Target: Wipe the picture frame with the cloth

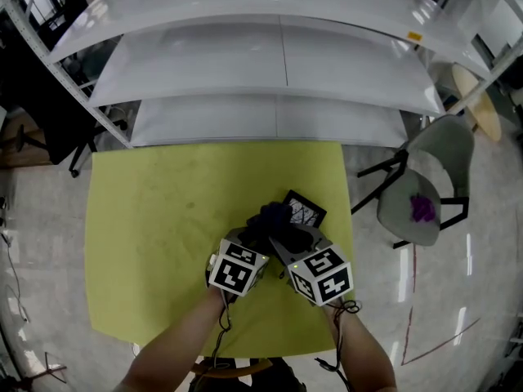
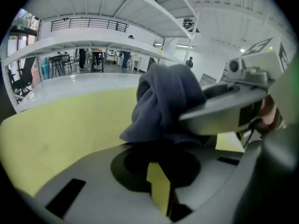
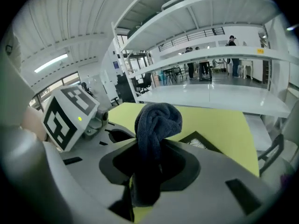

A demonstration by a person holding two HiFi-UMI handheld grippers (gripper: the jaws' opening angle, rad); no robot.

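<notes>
Right tool (image 3: pixel 146 171) clamped on dark cloth (image 3: pixel 158 120), left tool (image 2: pixel 161 190) closed, empty, picture frame (image 1: pixel 305 211) on table (image 1: pixel 163 219)

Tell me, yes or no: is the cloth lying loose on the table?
No, the cloth is bunched up and pinched between the jaws of the right gripper.

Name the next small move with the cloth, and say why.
Probably ease the right gripper forward and down to lay the cloth on the picture frame: its fingers clamp the bunched cloth, and the frame lies on the table just beyond.
</notes>
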